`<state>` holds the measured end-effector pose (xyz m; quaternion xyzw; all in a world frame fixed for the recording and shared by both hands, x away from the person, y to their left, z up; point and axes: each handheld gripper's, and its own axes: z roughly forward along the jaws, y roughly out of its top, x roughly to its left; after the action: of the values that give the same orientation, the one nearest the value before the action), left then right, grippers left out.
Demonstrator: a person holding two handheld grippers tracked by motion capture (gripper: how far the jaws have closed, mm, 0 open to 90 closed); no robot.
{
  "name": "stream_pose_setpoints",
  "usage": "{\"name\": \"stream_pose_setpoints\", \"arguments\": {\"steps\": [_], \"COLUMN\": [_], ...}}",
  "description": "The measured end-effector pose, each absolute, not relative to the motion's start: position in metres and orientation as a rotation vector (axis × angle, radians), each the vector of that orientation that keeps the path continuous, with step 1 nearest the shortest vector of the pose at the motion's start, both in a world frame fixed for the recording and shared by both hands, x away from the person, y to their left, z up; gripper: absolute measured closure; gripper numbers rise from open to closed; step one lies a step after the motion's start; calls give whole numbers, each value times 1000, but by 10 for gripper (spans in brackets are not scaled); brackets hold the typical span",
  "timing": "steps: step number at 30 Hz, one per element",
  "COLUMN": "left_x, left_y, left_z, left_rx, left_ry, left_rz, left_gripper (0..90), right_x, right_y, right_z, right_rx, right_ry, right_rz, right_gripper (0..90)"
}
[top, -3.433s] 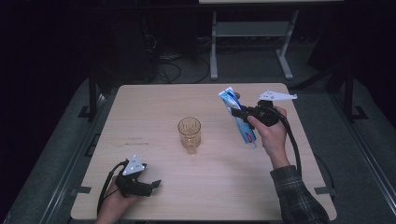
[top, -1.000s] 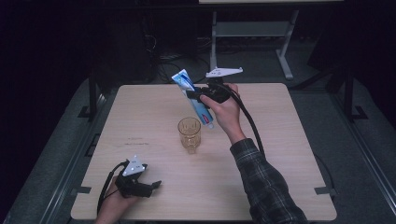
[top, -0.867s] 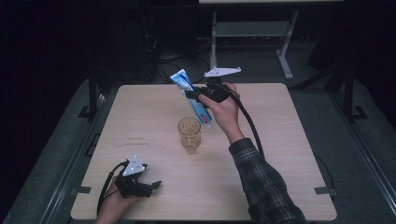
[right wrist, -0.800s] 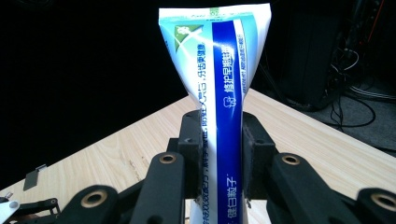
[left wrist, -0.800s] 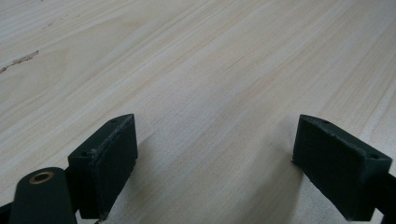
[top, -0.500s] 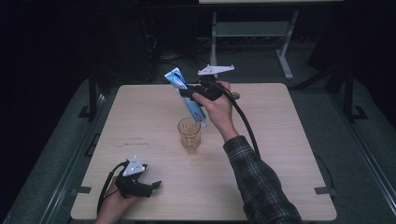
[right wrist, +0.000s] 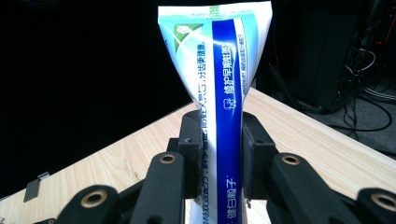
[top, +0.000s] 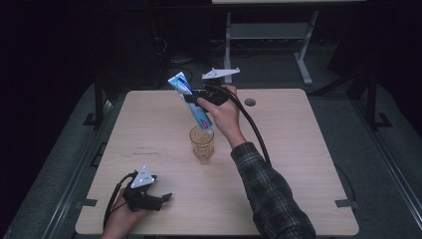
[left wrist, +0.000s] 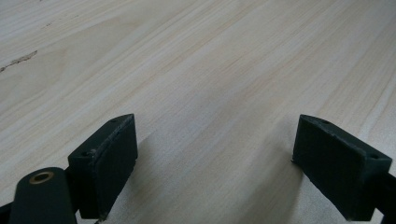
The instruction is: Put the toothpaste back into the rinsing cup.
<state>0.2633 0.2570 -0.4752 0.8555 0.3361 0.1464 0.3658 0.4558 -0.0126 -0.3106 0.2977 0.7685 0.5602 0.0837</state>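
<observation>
Table (top: 308,149): light wood, carries glass cup (top: 201,144) near centre. Right tool (top: 195,101) raised above table, jaws clamped on toothpaste tube (top: 191,105); tube tilted, lower end at cup rim, flat crimped end up and left. Left tool (top: 164,197) rests at near-left table edge, jaws wide apart, nothing between.

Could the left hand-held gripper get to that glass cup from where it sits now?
Probably yes: the left hand-held gripper is open and holds nothing, and bare table lies between it and the glass cup.
</observation>
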Motion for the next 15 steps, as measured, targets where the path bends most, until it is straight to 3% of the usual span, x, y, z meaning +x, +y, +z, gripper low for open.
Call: {"name": "stream_pose_setpoints", "arguments": {"steps": [15], "left_x": [263], "left_y": [257], "left_z": [-475], "left_rx": [2202], "left_ry": [859], "left_rz": [374], "left_gripper": [132], "right_x": [461], "right_y": [-3], "right_z": [-322], "right_rx": [898], "right_ry": [2321], "right_rz": [1647], "right_gripper": [732]}}
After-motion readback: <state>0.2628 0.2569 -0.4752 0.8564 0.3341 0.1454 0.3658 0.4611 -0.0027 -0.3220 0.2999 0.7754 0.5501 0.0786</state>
